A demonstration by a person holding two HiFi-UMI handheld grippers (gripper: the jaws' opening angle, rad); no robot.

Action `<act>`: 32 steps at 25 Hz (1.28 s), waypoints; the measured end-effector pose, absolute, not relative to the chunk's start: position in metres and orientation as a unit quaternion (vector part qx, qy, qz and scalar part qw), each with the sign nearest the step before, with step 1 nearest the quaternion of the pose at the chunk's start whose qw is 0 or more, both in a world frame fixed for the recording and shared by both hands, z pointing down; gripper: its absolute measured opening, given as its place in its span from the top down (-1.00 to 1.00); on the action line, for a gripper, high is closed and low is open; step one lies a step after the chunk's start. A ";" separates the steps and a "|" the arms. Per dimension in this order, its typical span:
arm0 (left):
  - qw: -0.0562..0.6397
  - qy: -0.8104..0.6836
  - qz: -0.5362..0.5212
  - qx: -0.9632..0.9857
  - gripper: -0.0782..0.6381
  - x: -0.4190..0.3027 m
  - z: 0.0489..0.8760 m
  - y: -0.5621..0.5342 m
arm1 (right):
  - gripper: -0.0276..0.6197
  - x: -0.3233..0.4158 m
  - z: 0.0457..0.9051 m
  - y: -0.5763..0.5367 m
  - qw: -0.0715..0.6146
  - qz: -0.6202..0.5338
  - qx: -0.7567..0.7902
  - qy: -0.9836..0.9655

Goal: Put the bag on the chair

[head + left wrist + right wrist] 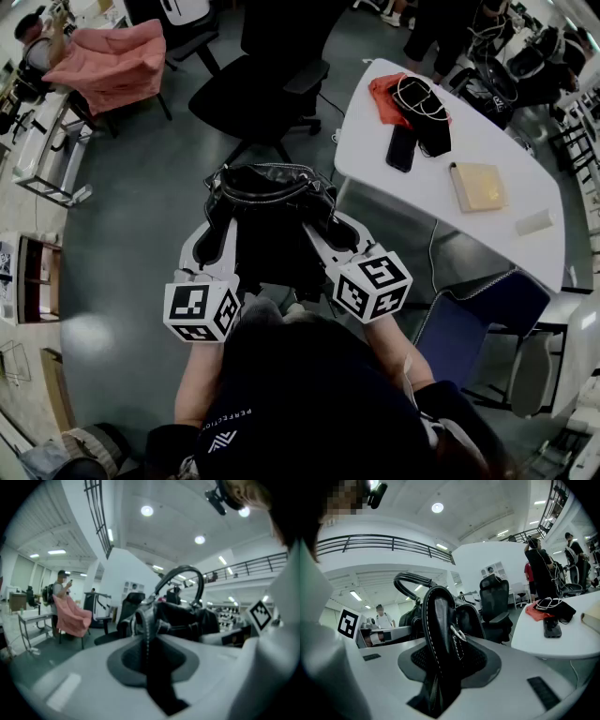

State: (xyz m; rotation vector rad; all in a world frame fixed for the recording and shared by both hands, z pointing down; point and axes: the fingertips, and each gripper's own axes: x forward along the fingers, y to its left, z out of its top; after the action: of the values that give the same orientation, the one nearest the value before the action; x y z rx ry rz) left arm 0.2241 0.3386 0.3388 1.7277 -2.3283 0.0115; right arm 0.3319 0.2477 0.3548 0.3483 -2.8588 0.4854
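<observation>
A black leather bag point(267, 211) with stitched handles hangs between my two grippers, above the grey floor. My left gripper point(218, 217) is shut on the bag's left zipper edge point(146, 620). My right gripper point(323, 220) is shut on its right side, on a stitched strap with a metal ring point(440, 620). A black office chair point(258, 94) stands just beyond the bag, with its seat bare. The chair also shows past the bag in the left gripper view point(127, 609) and in the right gripper view point(494, 599). The bag's lower part is hidden behind the grippers.
A white table point(487, 225) stands at the right, holding a red cloth point(386, 97), a phone point(401, 147) and a tan notebook point(476, 186). A pink-draped chair point(112, 61) is at the far left. A blue chair point(478, 319) stands near my right side. People stand in the background.
</observation>
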 end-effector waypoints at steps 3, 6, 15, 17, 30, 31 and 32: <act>0.122 -0.797 0.003 0.591 0.61 0.224 0.340 0.337 | 0.50 0.332 0.357 0.246 0.108 0.170 0.118 -0.972; 0.126 -0.798 0.004 0.590 0.61 0.223 0.344 0.336 | 0.50 0.332 0.361 0.246 0.111 0.175 0.116 -0.971; 0.144 -0.794 0.008 0.591 0.61 0.211 0.353 0.323 | 0.49 0.321 0.371 0.235 0.124 0.192 0.122 -0.966; 0.146 -0.791 0.008 0.594 0.61 0.204 0.355 0.319 | 0.49 0.315 0.373 0.232 0.124 0.196 0.124 -0.965; 0.162 -0.776 0.004 0.610 0.61 0.115 0.360 0.291 | 0.49 0.232 0.376 0.211 0.132 0.204 0.145 -0.959; 0.164 -0.775 0.006 0.611 0.61 0.106 0.361 0.289 | 0.49 0.224 0.378 0.210 0.133 0.208 0.146 -0.958; 0.166 -0.774 0.009 0.611 0.61 0.098 0.362 0.288 | 0.49 0.215 0.379 0.209 0.134 0.212 0.147 -0.957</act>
State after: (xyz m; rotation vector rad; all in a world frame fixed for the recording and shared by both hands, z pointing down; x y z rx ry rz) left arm 0.0978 0.2881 0.3620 1.7407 -2.2027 0.0264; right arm 0.2152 0.2088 0.3792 0.4274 -2.7732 0.6140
